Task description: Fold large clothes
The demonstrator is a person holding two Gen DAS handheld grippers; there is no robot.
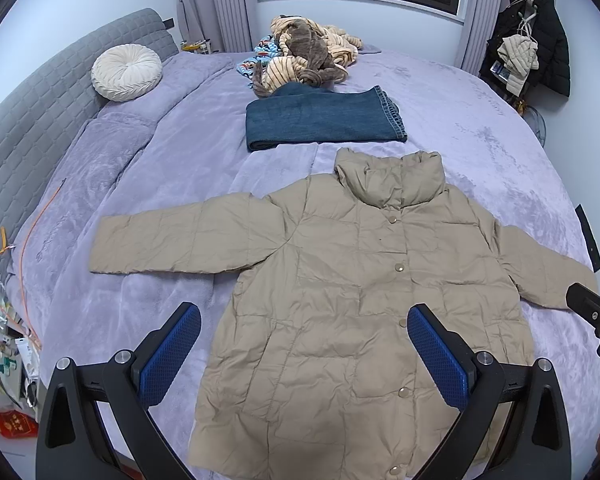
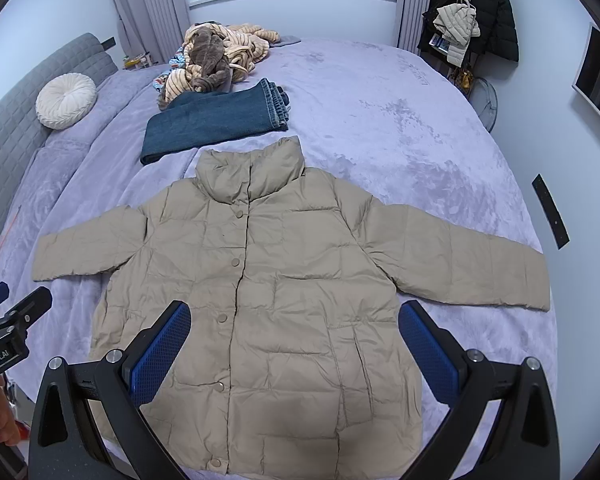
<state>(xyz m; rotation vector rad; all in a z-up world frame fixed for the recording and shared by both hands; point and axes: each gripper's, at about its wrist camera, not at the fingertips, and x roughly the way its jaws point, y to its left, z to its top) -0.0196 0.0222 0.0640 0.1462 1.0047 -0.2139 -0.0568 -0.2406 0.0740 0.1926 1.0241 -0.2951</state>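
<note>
Beige jacket (image 1: 340, 300) lies spread flat beneath the wide-apart left tongs (image 1: 304, 344).

Jacket (image 1: 332, 320) hem runs off the near edge in both views. Right gripper (image 1: 596, 316) is cut by the right edge (finger gap unseen). Items beside the bed's (image 1: 480, 128) near-left corner are too small to identify.

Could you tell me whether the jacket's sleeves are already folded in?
No, both sleeves of the jacket lie spread out on the bed.

White lettering reading "enRobot.AI", its start cut off by the frame edge, stands on the black body of the left gripper (image 2: 16, 312) in the right wrist view. Faint marks on the bed cover (image 2: 420, 76) are too blurred to read.
</note>
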